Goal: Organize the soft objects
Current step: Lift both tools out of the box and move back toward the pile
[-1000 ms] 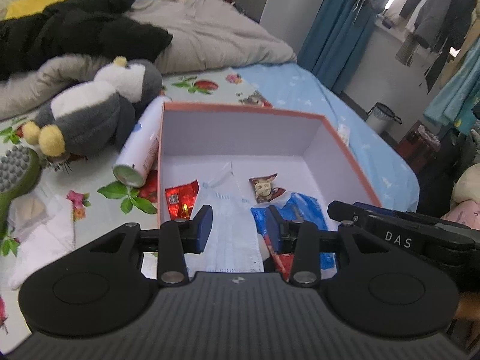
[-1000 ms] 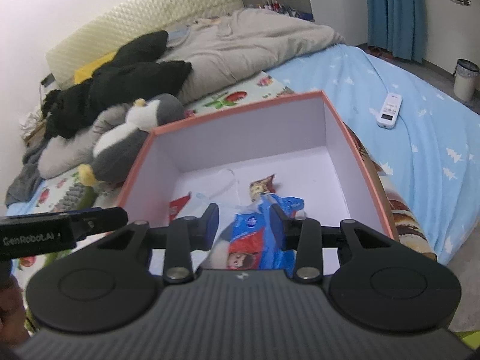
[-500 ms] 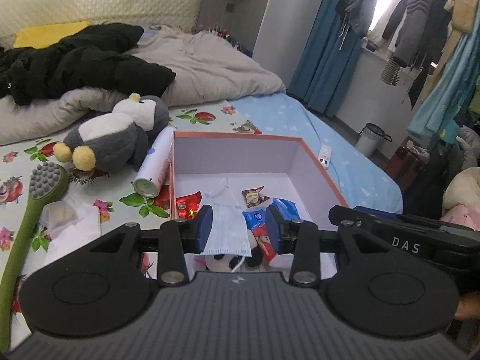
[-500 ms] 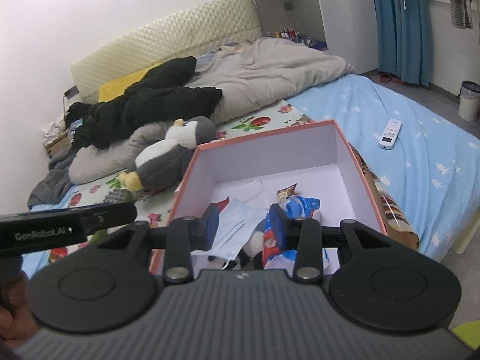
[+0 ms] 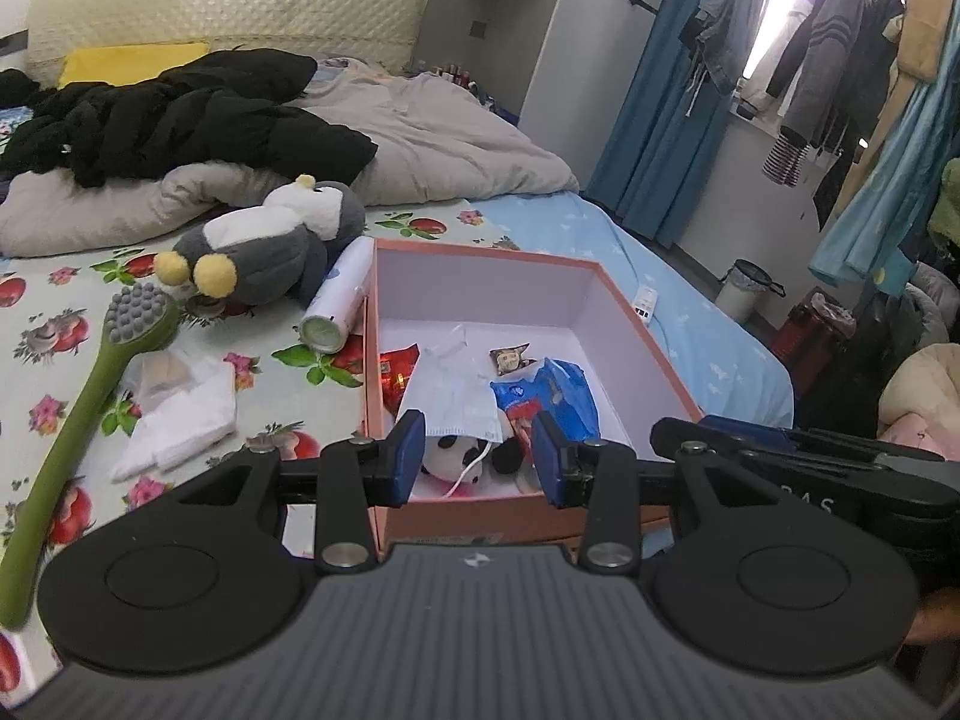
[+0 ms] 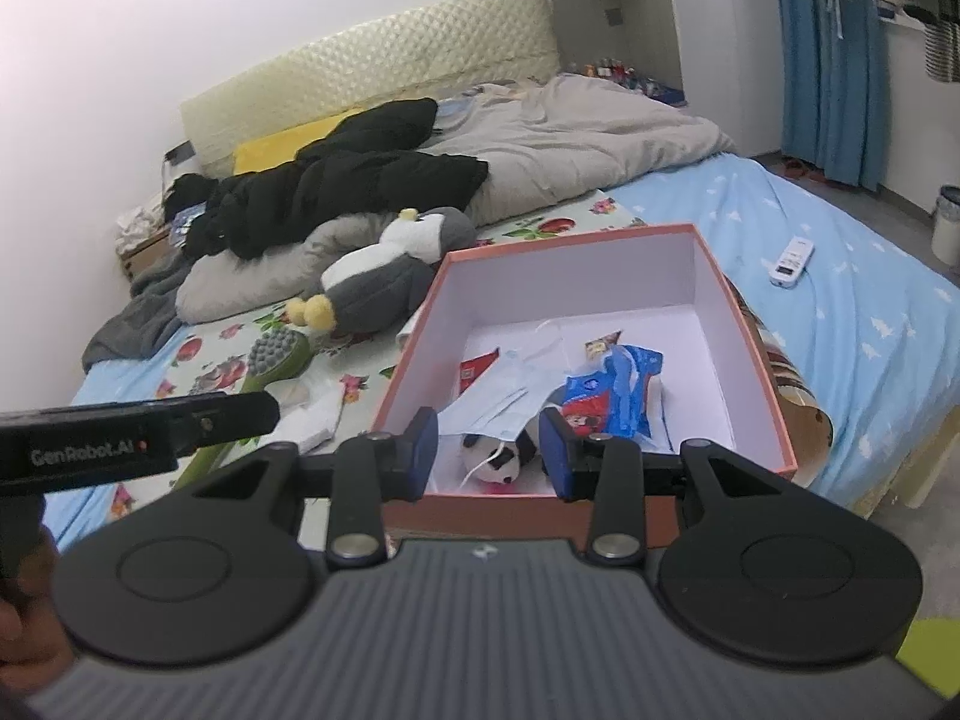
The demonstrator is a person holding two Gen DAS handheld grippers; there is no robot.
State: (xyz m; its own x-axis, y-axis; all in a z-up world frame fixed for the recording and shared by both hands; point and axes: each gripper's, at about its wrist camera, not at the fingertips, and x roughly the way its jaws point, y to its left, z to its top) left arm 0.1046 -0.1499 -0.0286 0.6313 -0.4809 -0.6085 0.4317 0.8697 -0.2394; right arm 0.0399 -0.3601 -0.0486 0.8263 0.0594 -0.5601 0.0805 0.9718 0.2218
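Up front in the left wrist view, the left gripper (image 5: 477, 456) hangs above the near wall of the box (image 5: 636, 354), its blue pads apart with nothing clamped between them. Inside the box, a small panda toy (image 5: 459, 456) lies against the near wall, partly covered by a face mask (image 5: 456, 399). A blue snack packet (image 5: 552, 393) sits just beside the mask, with a red packet (image 5: 396, 372) by the left wall and a small wrapper (image 5: 509, 358) farther back. Outside, a penguin toy (image 5: 264, 246) lies on the flowered sheet (image 5: 54, 324), near a white can (image 5: 336, 300) that rests against the box. A green brush (image 5: 90, 396) and folded white cloths (image 5: 180, 414) lie to the left. The right gripper's body shows at the right edge.

Next, from the right wrist view, the right gripper (image 6: 489, 456) is also held over the near wall of the box (image 6: 750, 354), pads apart and empty. The panda toy (image 6: 495, 450) shows between them, down on the box floor, under the face mask (image 6: 498, 396), with the blue snack packet (image 6: 612, 396) to its right. The penguin toy (image 6: 384, 276) lies left of the box, and a white remote (image 6: 792, 261) rests on the blue sheet (image 6: 870, 312). The left gripper (image 6: 138, 444) reaches in from the left.
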